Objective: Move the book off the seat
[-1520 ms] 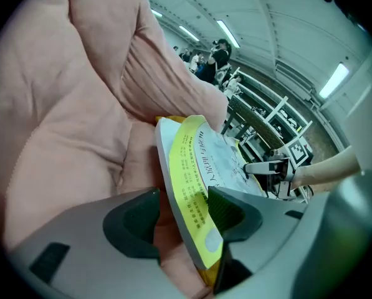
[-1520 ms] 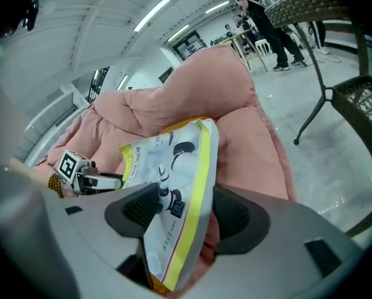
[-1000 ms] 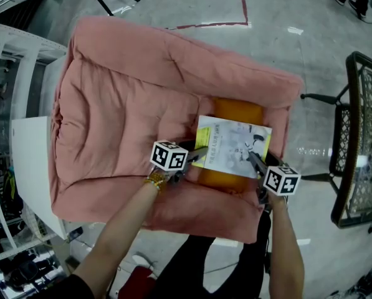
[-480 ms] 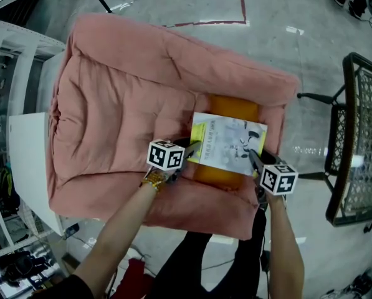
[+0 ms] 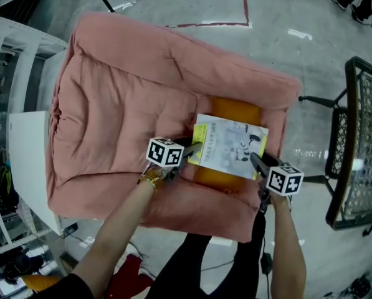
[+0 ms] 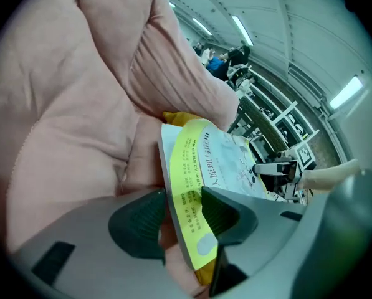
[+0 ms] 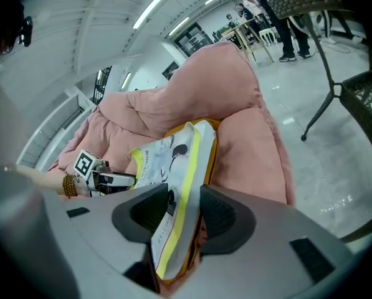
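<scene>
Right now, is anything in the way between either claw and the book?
Nothing visible. The book already sits between the jaws of the left claw and the right claw, both opening slightly.

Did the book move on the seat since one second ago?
No: the book still covers the same middle part of the orange cushion.

The right gripper [image 7: 184,209] fills the bottom of the frame. Its jaws are opening, with the edge of the book [image 7: 173,157] standing between the pads and touching both. An orange cushion [image 7: 189,260] shows under the book. Behind them the pink seat [image 7: 235,86] rises to centre frame. At left centre, the left gripper [image 7: 126,179] meets the book's far edge. A dark mesh chair [image 7: 360,98] stands at the right.
</scene>
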Available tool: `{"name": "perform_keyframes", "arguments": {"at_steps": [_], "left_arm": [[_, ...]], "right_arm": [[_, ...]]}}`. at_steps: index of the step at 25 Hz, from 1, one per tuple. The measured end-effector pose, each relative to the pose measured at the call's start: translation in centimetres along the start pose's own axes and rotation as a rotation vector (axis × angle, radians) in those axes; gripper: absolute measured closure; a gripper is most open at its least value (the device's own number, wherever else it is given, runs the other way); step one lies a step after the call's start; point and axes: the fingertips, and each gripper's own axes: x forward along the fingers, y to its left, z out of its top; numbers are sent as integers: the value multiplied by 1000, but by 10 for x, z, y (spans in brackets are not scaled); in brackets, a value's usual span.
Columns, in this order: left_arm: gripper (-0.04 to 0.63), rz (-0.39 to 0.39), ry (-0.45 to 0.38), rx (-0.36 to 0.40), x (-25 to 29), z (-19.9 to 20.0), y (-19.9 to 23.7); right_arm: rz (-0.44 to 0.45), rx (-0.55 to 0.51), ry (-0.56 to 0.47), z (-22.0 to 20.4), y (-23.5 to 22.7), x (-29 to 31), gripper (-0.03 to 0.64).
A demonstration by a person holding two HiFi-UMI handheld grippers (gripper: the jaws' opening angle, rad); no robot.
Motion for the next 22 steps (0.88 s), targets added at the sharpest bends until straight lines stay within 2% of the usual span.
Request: {"name": "perform_keyframes", "arguments": {"at_steps": [3, 6, 8, 12, 15, 17, 22], "left_arm": [[412, -37, -9, -37, 4, 1, 10], [336, -81, -29, -117, 6, -5, 20], [296, -101, -41, -139, 6, -5, 22], [295, -154, -32, -120, 12, -2, 17], [293, -208, -5, -108, 21, 2, 4], [296, -233, 21, -92, 30, 5, -8], [330, -216, 26, -126, 33, 5, -11]], "right_arm": [[28, 11, -31, 5, 1, 3, 448], [48, 35, -21, 0, -3, 6, 443], [55, 35, -6, -2, -4, 8, 437], [66, 38, 16, -4, -7, 13, 422], [77, 32, 53, -9, -2, 21, 357], [68, 38, 49, -8, -4, 23, 357], [61, 106, 29, -3, -4, 23, 359]]}}
